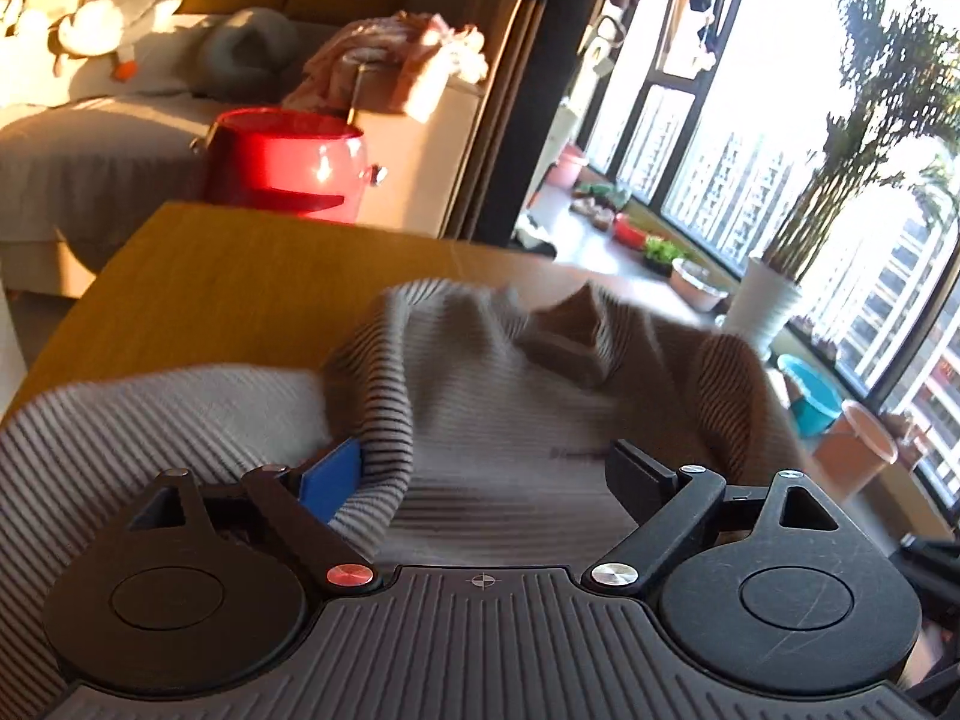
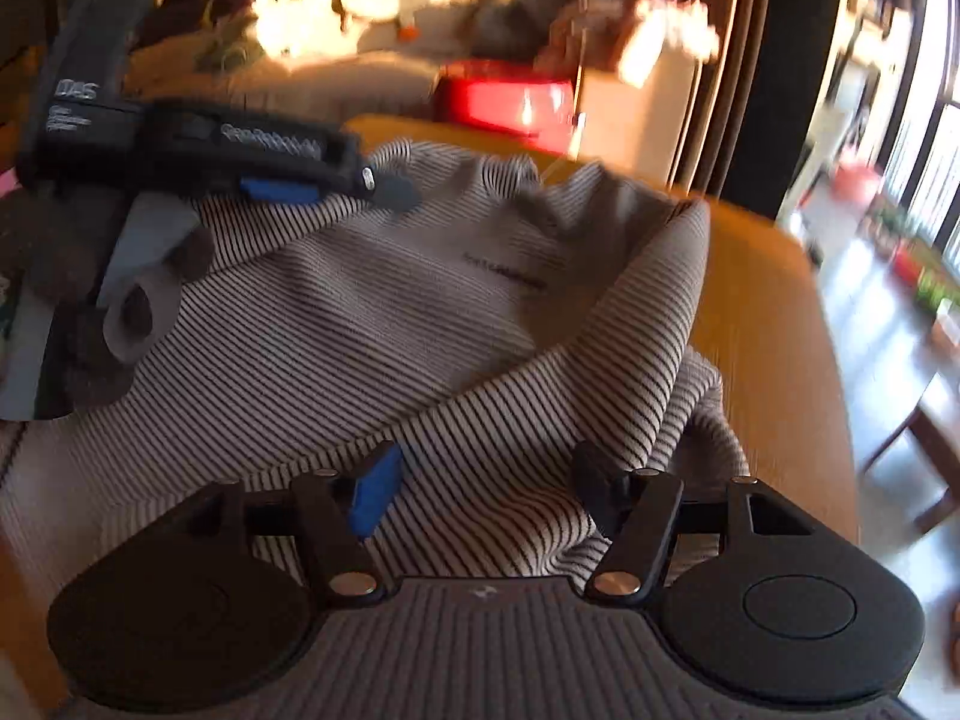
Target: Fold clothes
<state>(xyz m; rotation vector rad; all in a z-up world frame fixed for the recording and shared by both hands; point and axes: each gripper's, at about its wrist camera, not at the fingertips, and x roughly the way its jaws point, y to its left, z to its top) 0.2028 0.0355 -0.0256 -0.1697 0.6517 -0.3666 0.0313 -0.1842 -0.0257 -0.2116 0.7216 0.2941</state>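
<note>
A grey sweater with thin dark stripes (image 1: 498, 420) lies rumpled on the wooden table (image 1: 240, 276), collar (image 1: 570, 336) at the far side. My left gripper (image 1: 486, 474) is open just above it, with a fold of fabric lying against its blue left finger (image 1: 333, 480). In the right wrist view the sweater (image 2: 372, 324) fills the middle. My right gripper (image 2: 486, 492) is open over a raised fold, its fingers either side of the cloth. The left gripper (image 2: 384, 189) shows from the side at upper left of that view, over the sweater's far edge.
A red bucket (image 1: 288, 162) stands beyond the table's far edge, beside a sofa (image 1: 90, 138) with plush toys and piled clothes (image 1: 396, 60). Large windows, potted plants (image 1: 774, 294) and basins (image 1: 810, 396) are to the right. The table's right edge (image 2: 798, 360) drops to the floor.
</note>
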